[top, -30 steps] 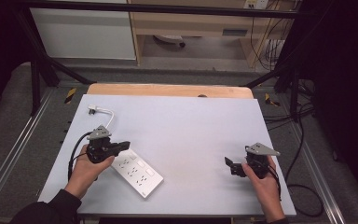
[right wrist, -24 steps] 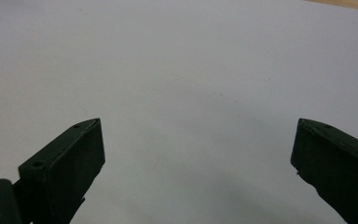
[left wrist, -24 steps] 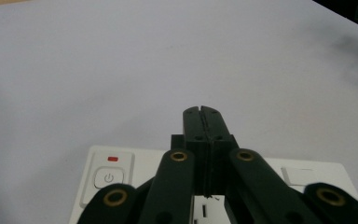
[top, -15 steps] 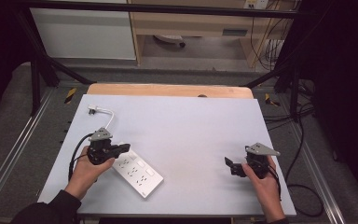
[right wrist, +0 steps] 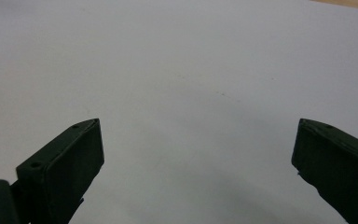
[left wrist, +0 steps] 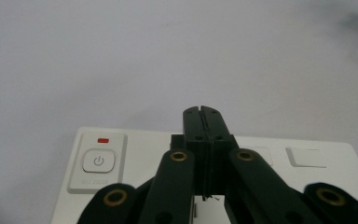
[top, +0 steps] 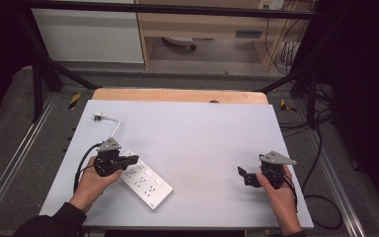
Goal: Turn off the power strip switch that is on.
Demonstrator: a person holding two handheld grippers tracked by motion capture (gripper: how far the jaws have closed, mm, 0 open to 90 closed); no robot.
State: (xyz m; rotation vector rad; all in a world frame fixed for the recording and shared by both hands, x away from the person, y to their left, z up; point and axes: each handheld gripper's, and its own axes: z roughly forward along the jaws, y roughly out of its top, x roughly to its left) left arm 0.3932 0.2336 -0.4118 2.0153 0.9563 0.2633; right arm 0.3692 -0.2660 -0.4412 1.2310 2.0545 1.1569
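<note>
A white power strip (top: 144, 181) was seen lying slantwise near the worktop's (top: 192, 133) front-left corner, its cord's plug (top: 97, 116) nearer the left edge. The left gripper (top: 132, 159), jaws pressed together on nothing, was held over its switch end (left wrist: 98, 162). The right gripper (top: 242, 173) was held wide open near the front-right corner.

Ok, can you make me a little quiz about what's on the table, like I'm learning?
1. True or false: the left hand-held gripper has its jaws wide apart.
2. What small colour mark sits above the round power button on the flat white plastic power strip?
3. Which is open above bare pale grey table: A) left hand-held gripper, B) right hand-held gripper?

Key
1. False; its jaws are pressed together over the strip.
2. A red mark.
3. B.
</note>
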